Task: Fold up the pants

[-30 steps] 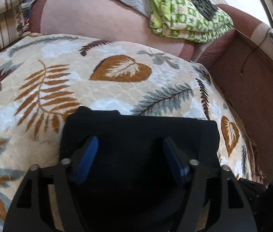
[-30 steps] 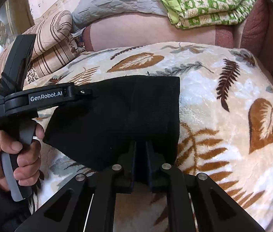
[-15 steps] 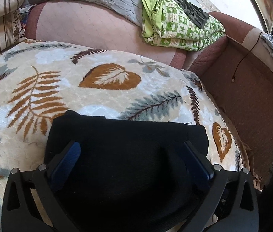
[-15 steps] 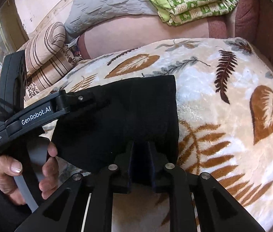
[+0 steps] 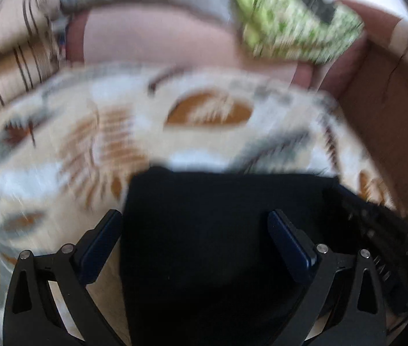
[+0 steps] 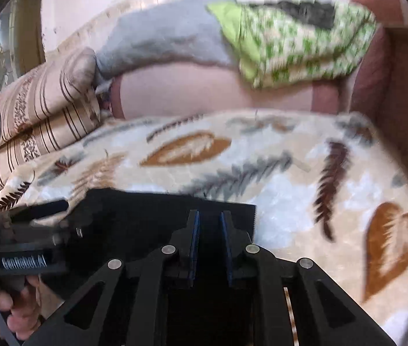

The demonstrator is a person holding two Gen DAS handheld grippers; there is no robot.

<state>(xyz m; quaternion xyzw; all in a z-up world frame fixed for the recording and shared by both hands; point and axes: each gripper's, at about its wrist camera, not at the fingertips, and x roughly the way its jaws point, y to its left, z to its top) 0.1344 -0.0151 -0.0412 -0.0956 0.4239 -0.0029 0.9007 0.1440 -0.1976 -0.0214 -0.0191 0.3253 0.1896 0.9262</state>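
Note:
The black pants [image 5: 227, 219] lie folded into a flat rectangle on the leaf-patterned blanket [image 5: 94, 132]. My left gripper [image 5: 195, 230] is open, its blue-padded fingers spread wide over the near part of the pants. In the right wrist view the pants [image 6: 146, 216] show at the lower left. My right gripper [image 6: 209, 225] hangs over their right part, fingers a narrow gap apart with nothing visible between them. The left gripper's body [image 6: 22, 256] and the hand holding it sit at the left. Both views are motion-blurred.
A folded green-and-white patterned quilt [image 6: 296, 37] and a grey quilt [image 6: 160, 40] lie on the pink sofa back [image 6: 189, 92]. Striped cushions [image 6: 39, 115] are stacked at the left. A brown armrest [image 5: 391, 132] stands at the right.
Both grippers have pulled back toward me and the views have tilted up. The right gripper's fingers have parted slightly from the pants. The left gripper stays open. The pants stay flat.

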